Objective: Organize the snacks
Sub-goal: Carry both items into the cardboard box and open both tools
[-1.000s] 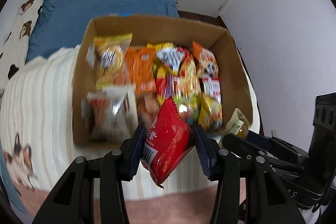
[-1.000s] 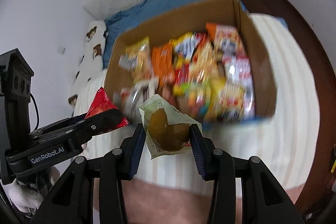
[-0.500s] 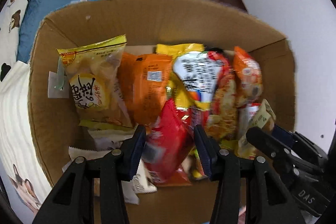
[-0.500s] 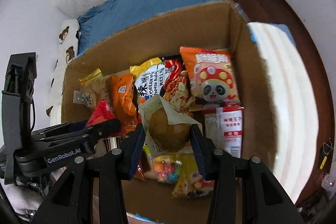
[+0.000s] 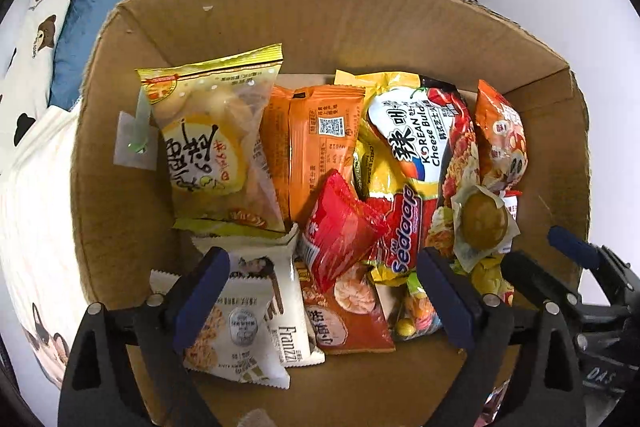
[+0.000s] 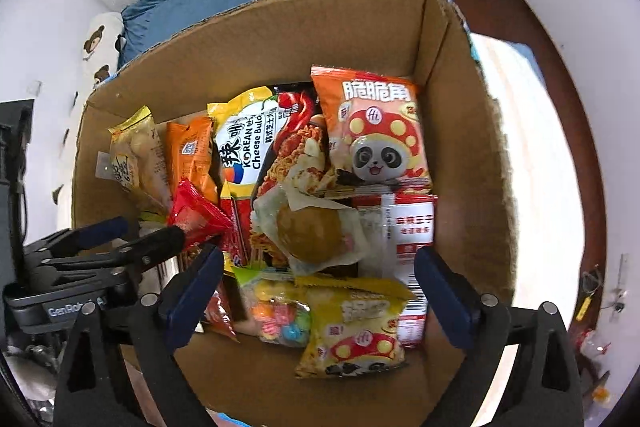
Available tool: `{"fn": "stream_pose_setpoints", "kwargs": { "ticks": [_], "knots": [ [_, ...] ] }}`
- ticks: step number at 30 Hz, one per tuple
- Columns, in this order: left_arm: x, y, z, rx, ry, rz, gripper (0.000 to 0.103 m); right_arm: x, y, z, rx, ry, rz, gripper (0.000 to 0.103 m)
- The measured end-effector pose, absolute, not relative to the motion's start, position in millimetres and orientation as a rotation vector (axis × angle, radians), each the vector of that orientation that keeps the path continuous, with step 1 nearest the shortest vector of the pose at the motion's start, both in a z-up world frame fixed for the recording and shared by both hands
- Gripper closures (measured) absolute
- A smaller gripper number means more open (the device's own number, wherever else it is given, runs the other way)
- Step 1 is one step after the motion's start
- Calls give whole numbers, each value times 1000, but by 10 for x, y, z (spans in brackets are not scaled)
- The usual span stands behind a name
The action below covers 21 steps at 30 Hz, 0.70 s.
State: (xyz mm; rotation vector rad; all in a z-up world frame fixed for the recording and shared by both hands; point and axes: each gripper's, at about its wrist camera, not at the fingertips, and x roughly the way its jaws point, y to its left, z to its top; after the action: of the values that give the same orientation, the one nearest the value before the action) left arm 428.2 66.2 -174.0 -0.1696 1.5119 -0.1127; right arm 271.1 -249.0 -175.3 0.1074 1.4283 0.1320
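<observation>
- Grippers: we hold the left gripper (image 5: 322, 287) and right gripper (image 6: 318, 289) pointing down over the cardboard box (image 5: 320, 11); both jaws have just been opening and stand spread, pinching nothing
- Snacks: the red packet (image 5: 340, 227) and the clear-wrapped brown pastry (image 6: 310, 233) lie released atop the pile inside, so we judge both placed

Both claws, a second ago short of the cardboard box (image 5: 320, 7), now hang over it. The left claw (image 5: 324, 291) has just opened, leaving the red packet (image 5: 340, 231) loose on the snacks; the right claw (image 6: 318, 287) likewise frees the clear-wrapped brown bun (image 6: 310, 235).
</observation>
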Motion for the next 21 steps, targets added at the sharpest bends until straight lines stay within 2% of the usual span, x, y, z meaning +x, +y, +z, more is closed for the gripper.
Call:
{"fn": "stream_pose_setpoints", "kwargs": {
  "ticks": [12,21],
  "knots": [
    [3936,741,-1373,-135,1404,-47,7,2505,-2551,-1600,82,1397,98,5],
    [3697,714,-999,-108,1281,-12,7,2151,-2584,-1228,70,1291,95,4]
  ]
}}
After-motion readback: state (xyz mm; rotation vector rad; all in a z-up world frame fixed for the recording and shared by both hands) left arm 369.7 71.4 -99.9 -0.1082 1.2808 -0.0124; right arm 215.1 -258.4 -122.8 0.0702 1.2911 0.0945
